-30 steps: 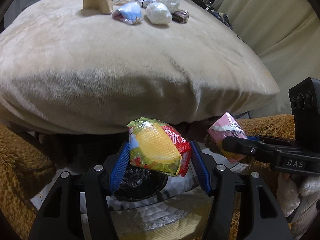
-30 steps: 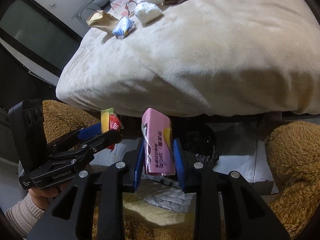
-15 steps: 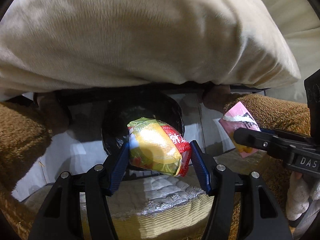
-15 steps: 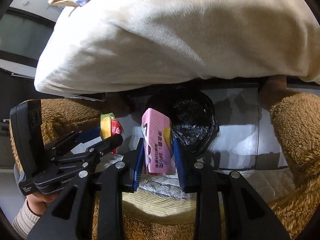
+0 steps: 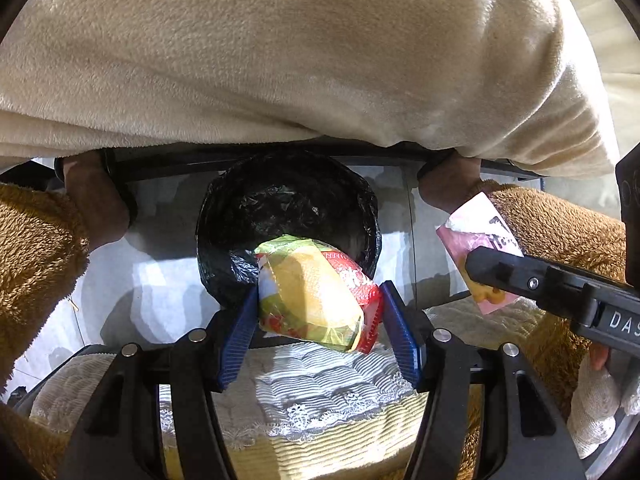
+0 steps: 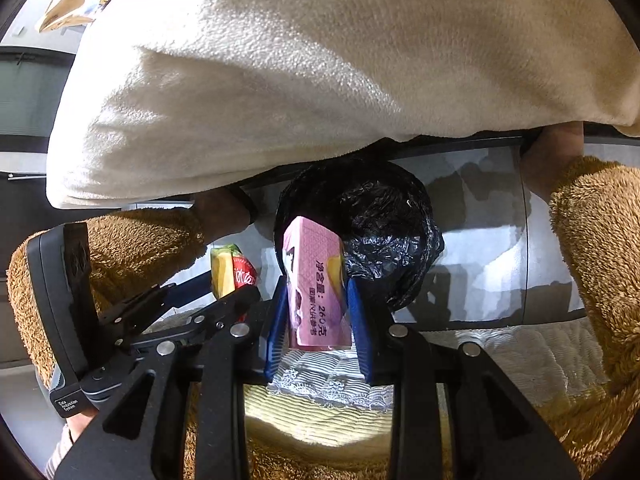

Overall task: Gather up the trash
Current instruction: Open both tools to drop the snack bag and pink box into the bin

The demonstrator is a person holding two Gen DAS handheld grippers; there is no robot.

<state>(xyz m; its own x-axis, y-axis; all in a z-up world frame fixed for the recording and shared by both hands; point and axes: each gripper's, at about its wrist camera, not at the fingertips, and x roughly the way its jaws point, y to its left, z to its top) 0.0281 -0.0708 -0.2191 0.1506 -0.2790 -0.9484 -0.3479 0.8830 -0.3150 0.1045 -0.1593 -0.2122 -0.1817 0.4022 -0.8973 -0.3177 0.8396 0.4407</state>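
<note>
Left claw [image 5: 318, 300] grips snack bag [image 5: 316, 292] above lined bin [image 5: 248, 216], under blanket [image 5: 280, 60].

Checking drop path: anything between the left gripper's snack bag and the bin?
Nothing: in the left wrist view the snack bag overlaps the black-lined bin rim directly.

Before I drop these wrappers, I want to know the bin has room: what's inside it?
The round bin shows only its crinkled black plastic liner. The near part is hidden behind the yellow-green snack packet and pink packet.

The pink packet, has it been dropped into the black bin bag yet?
No, the pink packet sits clamped between the right tongs, above the near rim of the black bin bag.
</note>
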